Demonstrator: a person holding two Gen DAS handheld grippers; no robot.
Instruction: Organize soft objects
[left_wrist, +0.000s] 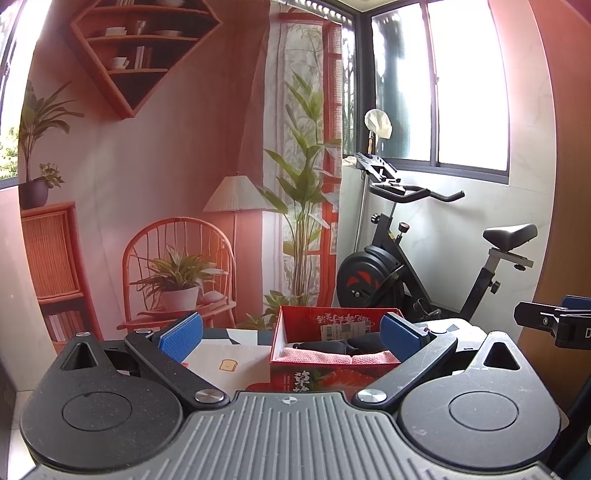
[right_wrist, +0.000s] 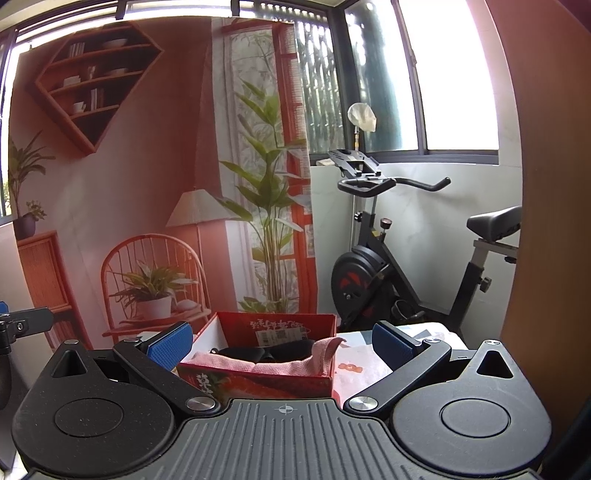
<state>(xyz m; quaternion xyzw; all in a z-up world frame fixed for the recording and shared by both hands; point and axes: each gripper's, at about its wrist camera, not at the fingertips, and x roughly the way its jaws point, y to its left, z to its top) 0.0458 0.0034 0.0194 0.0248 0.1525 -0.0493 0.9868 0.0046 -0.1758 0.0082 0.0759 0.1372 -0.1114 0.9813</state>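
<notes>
A red cardboard box stands on the patterned table, straight ahead in both views. Inside it lie a pink cloth and a black soft item. In the right wrist view the box shows the pink cloth with one corner sticking up over the rim, and the black item behind it. My left gripper is open and empty, held in front of the box. My right gripper is open and empty, also in front of the box.
The other gripper's black tip shows at the right edge of the left wrist view and at the left edge of the right wrist view. An exercise bike stands behind the table. A printed room backdrop hangs behind.
</notes>
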